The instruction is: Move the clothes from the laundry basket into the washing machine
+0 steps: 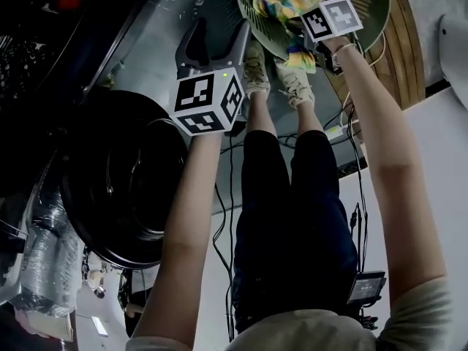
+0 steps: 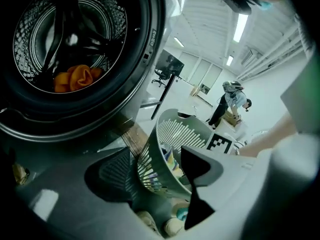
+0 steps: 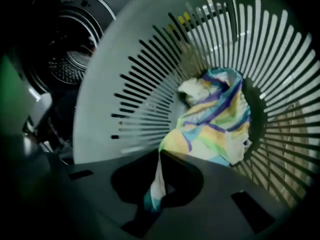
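Clothes first: the striped cloth point(image 3: 215, 114) lies in the basket point(image 3: 100, 104), centre right in my right gripper view. One edge of it runs down into my right gripper point(image 3: 155, 189), whose jaws are clamped tight on that thin strip. I judge the pick step is in hand: the grip is made, but the cloth is not yet lifted out. In the head view this gripper sits at the top right, down inside the basket.

My left gripper point(image 2: 159, 184) has its jaws wide apart with nothing between them; the basket wall shows beyond them at lower centre of its view. The washer point(image 2: 75, 49) fills the upper left there, door open, with an orange garment point(image 2: 77, 78) lying in the drum.

Next I would raise the right gripper until the cloth clears the rim, then carry it to the drum mouth at the left of the head view. I would open the jaws only once well inside. The hold is on an edge alone, so I expect the bulk to hang and trail. A slow lift should keep it off the slats, and the free left gripper could take the slack.
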